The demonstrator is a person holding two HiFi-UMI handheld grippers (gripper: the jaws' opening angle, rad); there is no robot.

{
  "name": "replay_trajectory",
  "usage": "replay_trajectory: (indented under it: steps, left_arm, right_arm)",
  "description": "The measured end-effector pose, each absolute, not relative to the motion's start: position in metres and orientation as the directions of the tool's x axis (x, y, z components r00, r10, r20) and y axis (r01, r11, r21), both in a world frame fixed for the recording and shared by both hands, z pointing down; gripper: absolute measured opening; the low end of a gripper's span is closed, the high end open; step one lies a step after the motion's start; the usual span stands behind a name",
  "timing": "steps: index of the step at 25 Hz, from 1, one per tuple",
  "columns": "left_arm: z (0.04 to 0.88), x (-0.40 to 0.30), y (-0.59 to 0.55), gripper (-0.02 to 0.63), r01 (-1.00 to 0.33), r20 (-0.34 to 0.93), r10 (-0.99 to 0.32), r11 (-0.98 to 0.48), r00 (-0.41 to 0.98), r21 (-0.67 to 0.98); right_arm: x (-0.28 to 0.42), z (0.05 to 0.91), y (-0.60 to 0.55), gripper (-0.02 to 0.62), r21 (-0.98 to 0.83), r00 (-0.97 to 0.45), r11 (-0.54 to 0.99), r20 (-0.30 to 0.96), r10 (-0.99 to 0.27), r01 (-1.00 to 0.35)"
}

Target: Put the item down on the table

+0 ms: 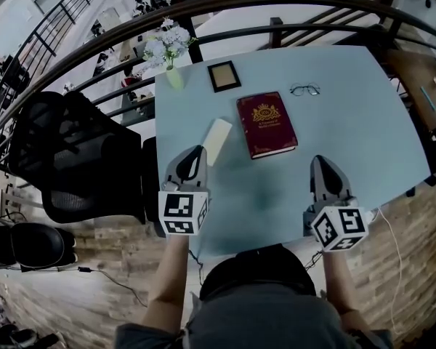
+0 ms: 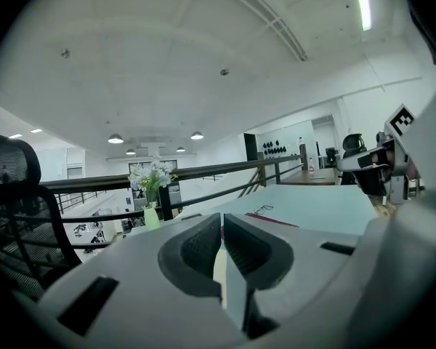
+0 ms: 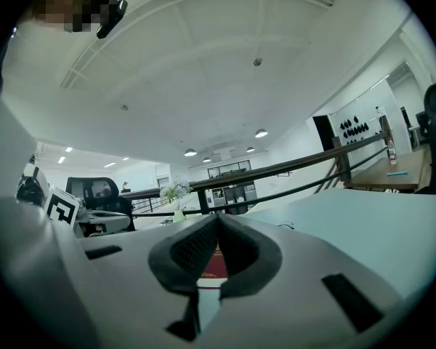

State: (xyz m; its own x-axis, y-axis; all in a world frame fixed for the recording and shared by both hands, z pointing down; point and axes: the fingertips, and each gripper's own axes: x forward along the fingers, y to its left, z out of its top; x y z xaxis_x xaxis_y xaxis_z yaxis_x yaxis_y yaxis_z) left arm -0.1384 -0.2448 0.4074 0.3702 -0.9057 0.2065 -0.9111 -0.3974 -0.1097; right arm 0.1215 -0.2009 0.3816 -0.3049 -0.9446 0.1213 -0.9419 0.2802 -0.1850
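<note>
Fig. 1. End of placement, as judged from the layout. The item (image 1: pixel 218 141), a pale flat bar, is being shown lying on the blue table (image 1: pixel 349 129), just beyond the tip of the left gripper (image 1: pixel 197 151) and near the left edge of the red book (image 1: pixel 266 124). As far as the head view tells, it is being touched by neither gripper. The left gripper's jaws are being held together w/ nothing between the pads. The pale strip seen through the slit in the left gripper view is the item farther off on the tabletop, not a gripped object. The right gripper (image 1: pixel 322 161) is likewise being held closed & empty, w/ the book seen beyond its pads. It is being parked near the table's front edge, prob. because only 1 gripper is needed here. Both tools are being pointed roughly level, away from the person. A picture frame (image 1: pixel 224 75), glasses (image 1: pixel 304 89) & a vase of flowers (image 1: pixel 168 49) are being shown at the far side, well apart from the item, so an uncluttered spot is being used for the drop. The task is being judged approx. complete.
</note>
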Motion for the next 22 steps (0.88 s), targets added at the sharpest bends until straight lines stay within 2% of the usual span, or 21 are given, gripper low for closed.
replay_trajectory:
  steps: [22]
  left_arm:
    - [0.391, -0.147, -0.208, 0.006, -0.924, 0.151, -0.920, -0.376, 0.363, -0.065]
  right_arm:
    - [0.112, 0.389, -0.185, 0.002, -0.188, -0.328, 0.300, 0.137, -0.935, -0.935]
